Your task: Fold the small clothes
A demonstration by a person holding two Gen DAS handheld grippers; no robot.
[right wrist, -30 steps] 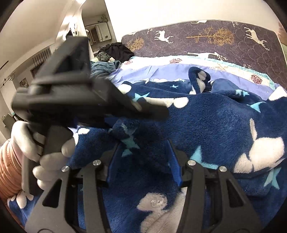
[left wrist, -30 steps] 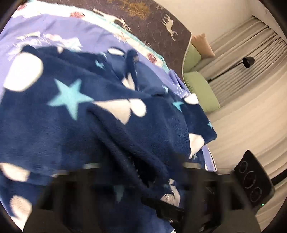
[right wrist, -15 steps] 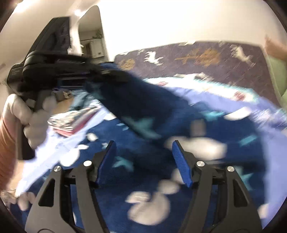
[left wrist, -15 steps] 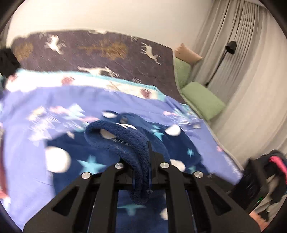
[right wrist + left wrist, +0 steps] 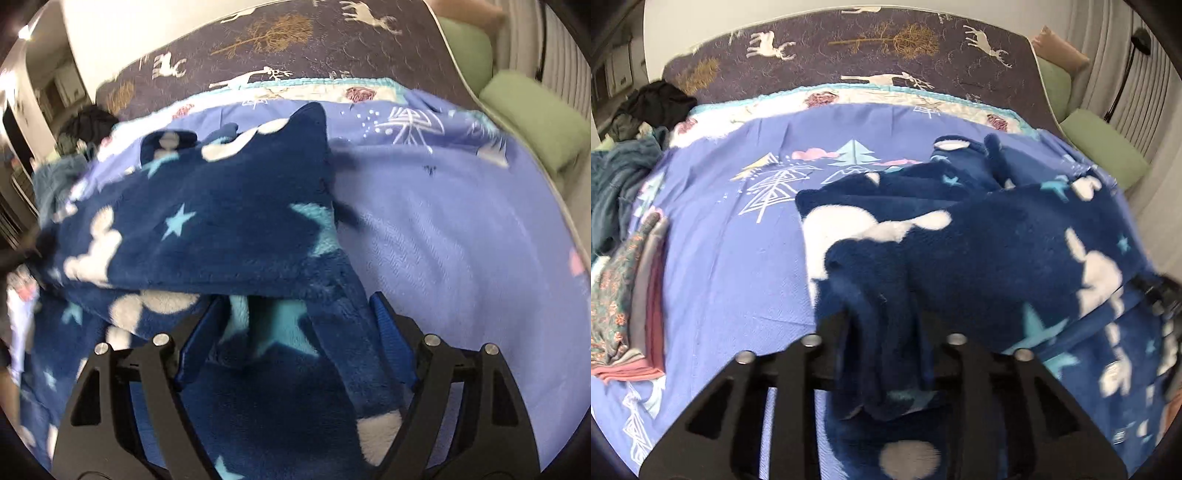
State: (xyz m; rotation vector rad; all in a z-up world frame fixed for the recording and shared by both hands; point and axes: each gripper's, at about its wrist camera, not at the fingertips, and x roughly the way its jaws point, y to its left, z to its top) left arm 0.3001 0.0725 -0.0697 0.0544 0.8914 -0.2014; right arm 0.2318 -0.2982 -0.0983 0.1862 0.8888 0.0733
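A navy fleece garment (image 5: 997, 243) with white shapes and light blue stars is stretched above the purple bedsheet (image 5: 731, 258). My left gripper (image 5: 882, 332) is shut on one edge of it, with fabric bunched between the fingers. My right gripper (image 5: 295, 325) holds the other edge (image 5: 207, 229); its blue-padded fingers (image 5: 391, 332) stand apart with thick folded fleece between them. The right gripper shows blurred at the right edge of the left wrist view (image 5: 1160, 295).
A stack of folded clothes (image 5: 631, 302) lies at the left edge of the bed. A pile of dark and teal clothes (image 5: 624, 147) sits at the far left corner. A deer-print headboard (image 5: 886, 48) is behind. Green cushions (image 5: 535, 118) are to the right.
Both grippers have lifted and drawn apart, spreading the fleece between them. The right gripper, open and empty half a second ago, now has fleece between its fingers.
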